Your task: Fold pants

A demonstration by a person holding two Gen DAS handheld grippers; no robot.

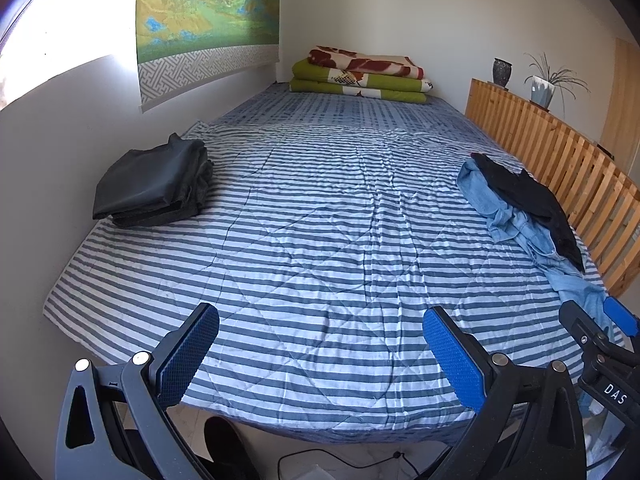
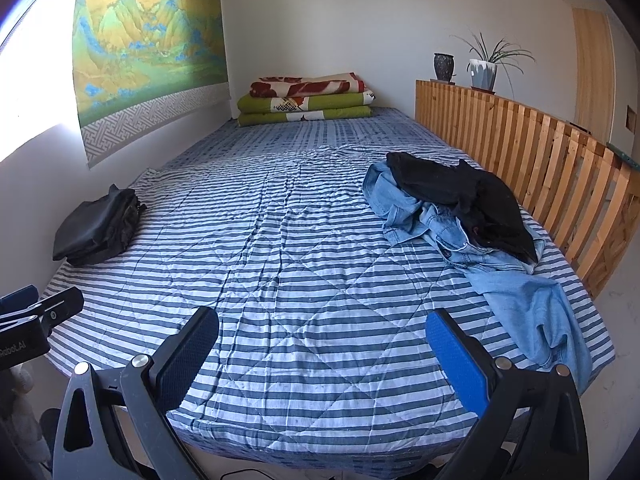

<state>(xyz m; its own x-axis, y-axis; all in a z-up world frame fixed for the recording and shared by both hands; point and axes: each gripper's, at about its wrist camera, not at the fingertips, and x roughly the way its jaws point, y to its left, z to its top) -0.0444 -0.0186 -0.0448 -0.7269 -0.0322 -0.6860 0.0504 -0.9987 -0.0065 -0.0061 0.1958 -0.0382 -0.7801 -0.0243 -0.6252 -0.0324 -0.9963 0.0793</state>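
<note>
Both hand-held grippers, left [image 1: 320, 352] and right [image 2: 322, 354], spread fully wide, holding nothing, hovering over near edge of striped bed [image 1: 320, 240]. Probably between garments: next, reach right for unfolded pile. Counted: one folded black stack [image 1: 154, 184] (by the wall), blue jeans [image 2: 516, 288], black pants [image 2: 460, 196] on top.

The middle of the striped bed [image 2: 304, 280] lies bare. Folded dark clothes [image 2: 98, 226] block its left edge by the wall; crumpled jeans [image 2: 516, 300] under a black garment [image 2: 460, 196] crowd the right, beside the wooden slat rail [image 2: 540, 160].
</note>
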